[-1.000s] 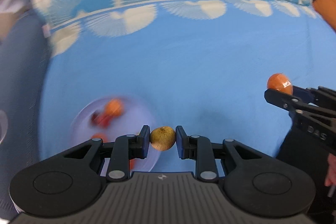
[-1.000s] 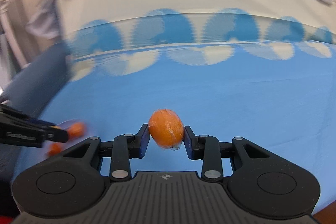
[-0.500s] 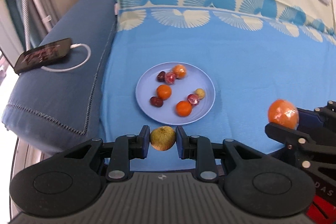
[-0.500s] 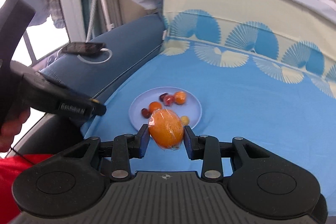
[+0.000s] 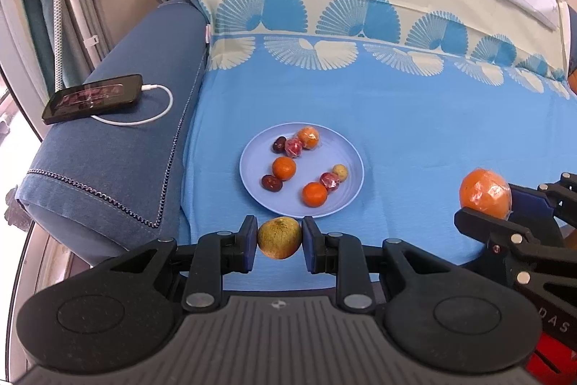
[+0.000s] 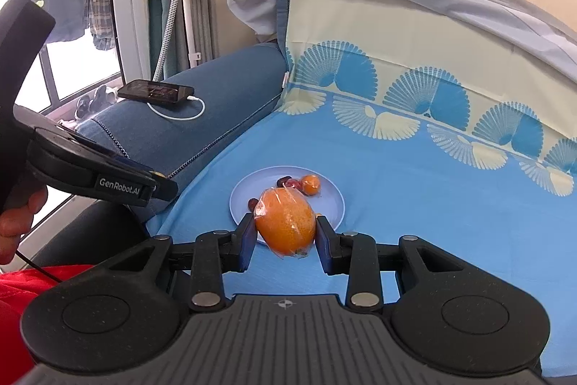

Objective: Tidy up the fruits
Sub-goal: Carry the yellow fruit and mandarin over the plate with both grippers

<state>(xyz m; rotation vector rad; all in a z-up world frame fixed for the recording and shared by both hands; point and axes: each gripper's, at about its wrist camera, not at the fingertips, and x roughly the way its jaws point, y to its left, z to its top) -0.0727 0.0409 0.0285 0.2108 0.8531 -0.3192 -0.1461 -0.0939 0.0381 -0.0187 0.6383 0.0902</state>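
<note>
Both tools are loaded and the plate is partly filled, so the job reads as well underway but not finished. In the left wrist view the left gripper [image 5: 280,238] sits at lower centre, its jaws clamped on a small yellow-green fruit [image 5: 279,238] held just in front of the near rim of the pale blue plate [image 5: 252,190]. At the right edge of that same view the right gripper [image 5: 485,204] carries a wrapped orange [image 5: 485,193], held clear above the blue sheet [image 5: 414,132].

The right wrist view confirms the grip: the pads press on either side of the orange, whose clear film bunches at its lower edge, and the plate shows behind it in the middle of the frame.

Already on the plate, toward the centre of the left view, lie several small pieces: three orange ones, two dark reddish ones, two in red wrapping and a small pale one. No loose fruit shows on the sheet around the plate.

Judging from this, what remains is to set down the two carried fruits, most likely on the plate, where open space is left along its right and near sides. A phone [image 5: 92,98] on a charging cable rests on the sofa arm at upper left, well apart from the work
</note>
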